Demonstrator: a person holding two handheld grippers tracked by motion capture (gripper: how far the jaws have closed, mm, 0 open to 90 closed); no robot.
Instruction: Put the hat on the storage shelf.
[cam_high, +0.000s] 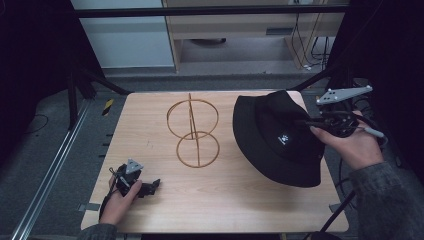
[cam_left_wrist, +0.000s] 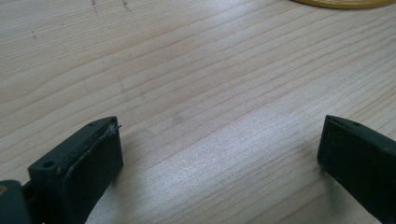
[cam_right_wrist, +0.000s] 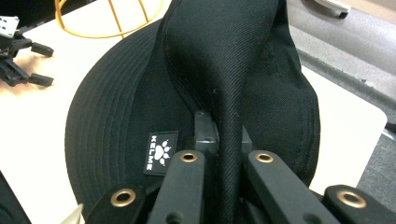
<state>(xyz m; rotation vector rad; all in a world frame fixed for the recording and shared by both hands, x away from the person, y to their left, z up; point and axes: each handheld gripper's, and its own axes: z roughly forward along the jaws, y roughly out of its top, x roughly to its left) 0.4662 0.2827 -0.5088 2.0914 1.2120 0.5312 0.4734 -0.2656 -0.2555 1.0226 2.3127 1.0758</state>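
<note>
The right gripper (cam_right_wrist: 223, 154) is closed tight on a fold of the black fabric bucket hat (cam_high: 277, 137). In the right gripper view the pinched cloth rises as a ridge between the 2 jaws, and a small black label with white lettering and a paw mark (cam_right_wrist: 160, 152) sits on the hat just left of the grip. In the high view the hat lies at the right side of the table, its brim spread over the wood; the right hand (cam_high: 350, 142) holds the gripper at the hat's right edge. Whether the brim's near edge is raised off the surface is hard to judge from above.

The left gripper (cam_high: 152, 186) rests near the front left corner, held by the left hand (cam_high: 117, 200). Its jaws stand wide apart with bare wood between them, gripping nothing.

The light wooden table (cam_high: 150, 130) also carries a gold wire stand of 2 rings on an upright frame (cam_high: 192, 132), just left of the hat and apart from it.

Behind the table a grey floor (cam_high: 225, 65) runs to pale cabinets (cam_high: 235, 25). Dark frame rails (cam_high: 90, 80) flank the table.
</note>
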